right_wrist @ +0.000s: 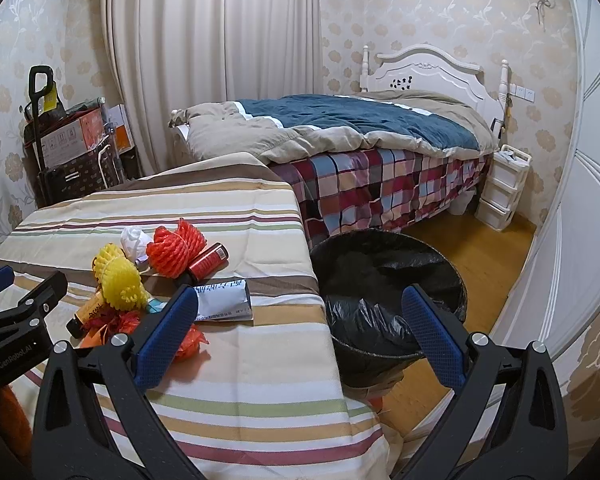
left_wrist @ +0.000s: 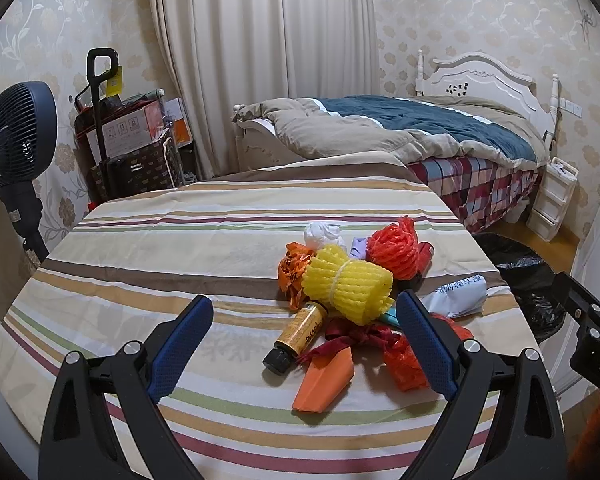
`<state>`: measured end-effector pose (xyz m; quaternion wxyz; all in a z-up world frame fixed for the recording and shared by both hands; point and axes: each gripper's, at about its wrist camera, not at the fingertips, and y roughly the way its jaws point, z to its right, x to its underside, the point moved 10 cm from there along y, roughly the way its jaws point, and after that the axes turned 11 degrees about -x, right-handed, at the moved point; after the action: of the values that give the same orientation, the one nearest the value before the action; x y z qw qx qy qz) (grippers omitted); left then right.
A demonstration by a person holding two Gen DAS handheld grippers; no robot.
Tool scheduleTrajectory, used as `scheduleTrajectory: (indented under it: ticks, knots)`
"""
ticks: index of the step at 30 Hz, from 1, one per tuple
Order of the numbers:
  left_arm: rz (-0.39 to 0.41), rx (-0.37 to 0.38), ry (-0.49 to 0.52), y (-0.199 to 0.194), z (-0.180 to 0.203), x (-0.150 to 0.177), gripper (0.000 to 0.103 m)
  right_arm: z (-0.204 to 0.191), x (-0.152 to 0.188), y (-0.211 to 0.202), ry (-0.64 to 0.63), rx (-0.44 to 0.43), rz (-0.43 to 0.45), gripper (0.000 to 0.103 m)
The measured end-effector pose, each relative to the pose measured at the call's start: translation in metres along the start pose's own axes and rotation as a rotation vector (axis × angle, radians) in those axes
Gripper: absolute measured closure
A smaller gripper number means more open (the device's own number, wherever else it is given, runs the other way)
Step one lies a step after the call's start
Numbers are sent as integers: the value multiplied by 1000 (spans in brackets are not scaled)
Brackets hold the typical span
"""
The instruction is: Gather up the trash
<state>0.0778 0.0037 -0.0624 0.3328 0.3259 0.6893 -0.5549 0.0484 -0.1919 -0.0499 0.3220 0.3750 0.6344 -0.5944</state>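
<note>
A pile of trash lies on the striped table: yellow foam net, orange-red foam net, amber bottle with black cap, orange paper piece, white crumpled tissue, red bottle, white printed packet. My left gripper is open and empty, just short of the pile. My right gripper is open and empty, over the table's right edge beside the black-lined bin.
A bed with a plaid sheet stands behind the table. A white drawer unit is beside it. A black fan and a cart with boxes stand at the left wall.
</note>
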Motion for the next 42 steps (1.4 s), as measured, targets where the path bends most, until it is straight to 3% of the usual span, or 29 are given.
scheduleTrajectory:
  ticks: [31, 42]
  knots:
    - [-17, 2, 7, 6, 0, 9, 12, -4, 8, 6, 7, -4, -13, 3]
    - [-55, 1, 12, 11, -5, 12, 27, -11, 20, 19, 10, -13, -20, 5]
